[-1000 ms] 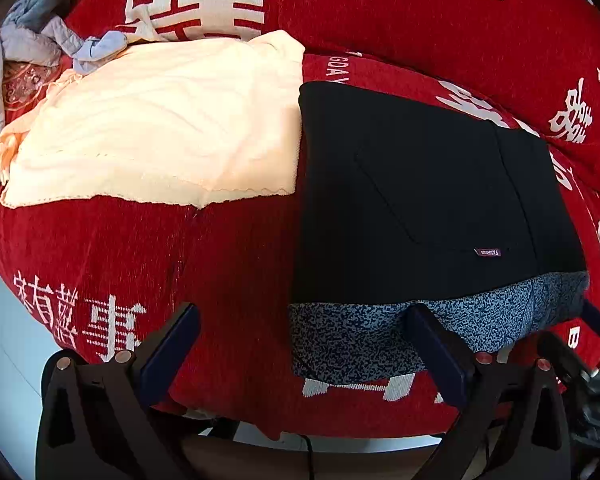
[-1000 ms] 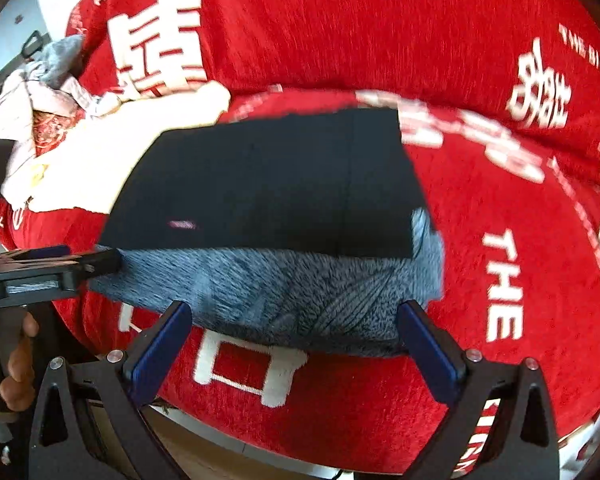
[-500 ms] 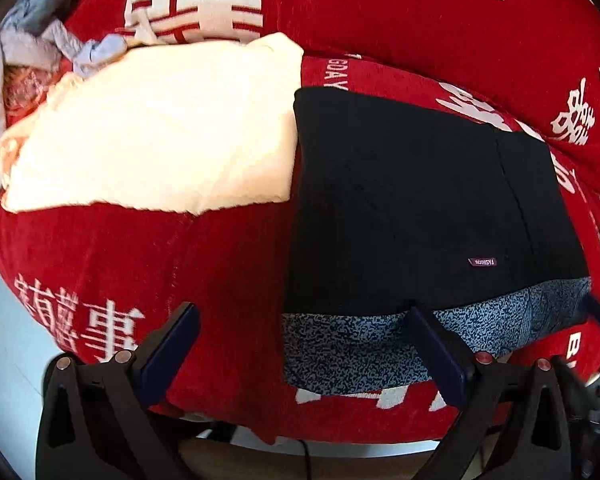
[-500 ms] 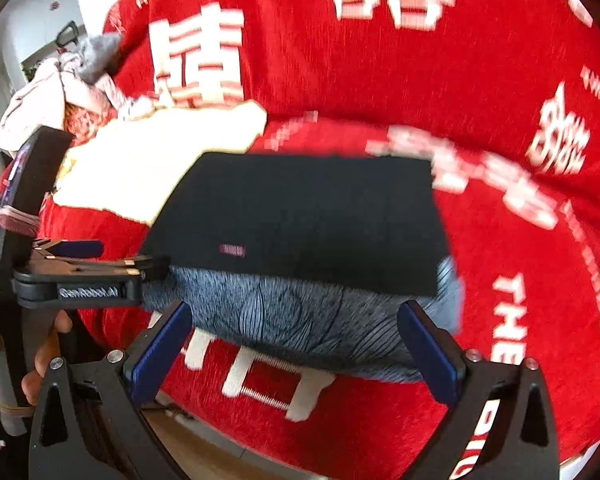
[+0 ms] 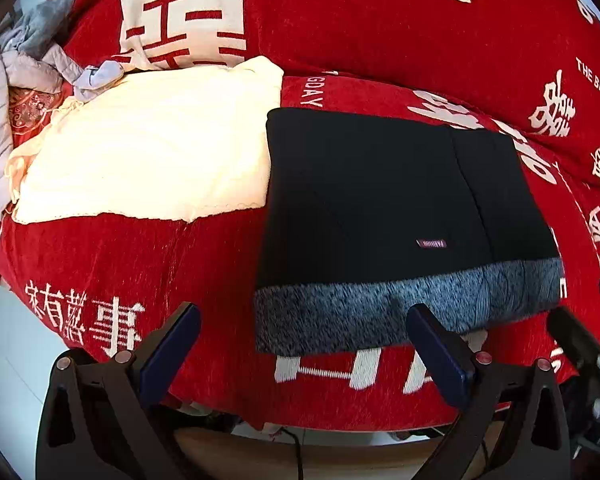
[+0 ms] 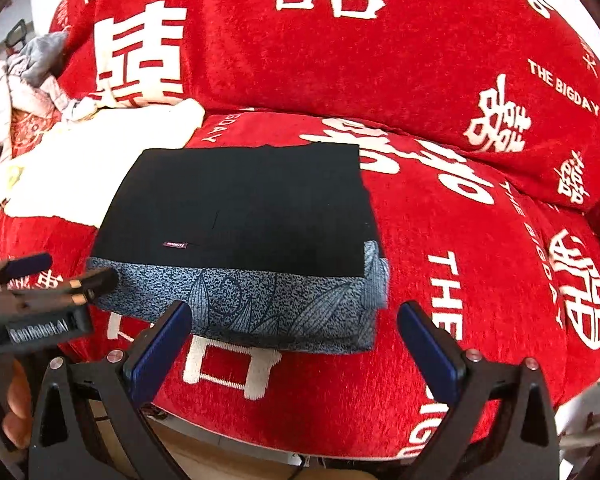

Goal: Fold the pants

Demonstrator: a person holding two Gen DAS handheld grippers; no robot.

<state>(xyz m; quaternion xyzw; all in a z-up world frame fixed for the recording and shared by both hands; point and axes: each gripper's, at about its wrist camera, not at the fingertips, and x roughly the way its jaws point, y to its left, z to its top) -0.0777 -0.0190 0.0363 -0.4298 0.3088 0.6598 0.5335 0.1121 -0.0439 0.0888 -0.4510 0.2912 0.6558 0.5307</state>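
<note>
The black pants [image 5: 380, 196] [image 6: 240, 208] lie folded into a flat rectangle on the red sofa seat, with a grey patterned band [image 5: 400, 308] [image 6: 252, 300] along the near edge and a small label on top. My left gripper [image 5: 304, 344] is open, held just in front of the band's left half, touching nothing. My right gripper [image 6: 292, 340] is open too, hovering before the band. The left gripper [image 6: 40, 296] also shows at the left of the right wrist view, gripped by a hand [image 6: 16, 412].
A cream cloth [image 5: 148, 160] [image 6: 80, 160] lies spread on the seat left of the pants. A heap of grey and patterned clothes [image 5: 24, 72] sits at the far left. The red sofa backrest [image 6: 340, 40] rises behind. Floor shows below the seat's front edge.
Both grippers have drawn back a little from the pants, which stay folded and still. The right view has risen and steadied, and the left gripper has dropped lower in it.
</note>
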